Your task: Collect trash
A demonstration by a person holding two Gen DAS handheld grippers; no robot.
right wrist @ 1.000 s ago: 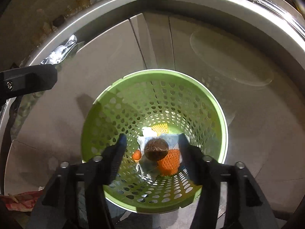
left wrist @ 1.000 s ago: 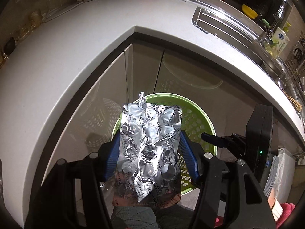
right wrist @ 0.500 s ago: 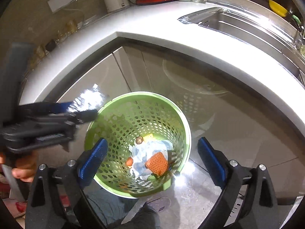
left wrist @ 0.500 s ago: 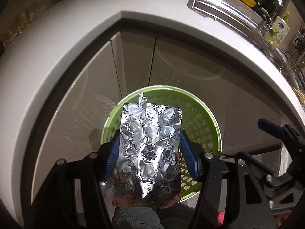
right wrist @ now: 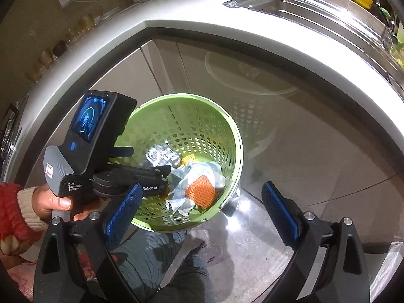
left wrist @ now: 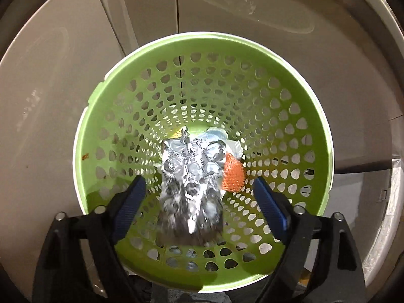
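Left tool [left wrist: 199, 197] gaped, foil blister pack [left wrist: 192, 184] falling into green basket [left wrist: 298, 116] of trash; right tool [right wrist: 199, 217] open, empty.

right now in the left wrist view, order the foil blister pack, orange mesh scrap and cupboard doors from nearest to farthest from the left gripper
1. foil blister pack: between the open jaws of the left gripper, touching neither, blurred.
2. orange mesh scrap: deeper in the green basket, right of the pack.
3. cupboard doors: beyond the basket's far rim, at the top.
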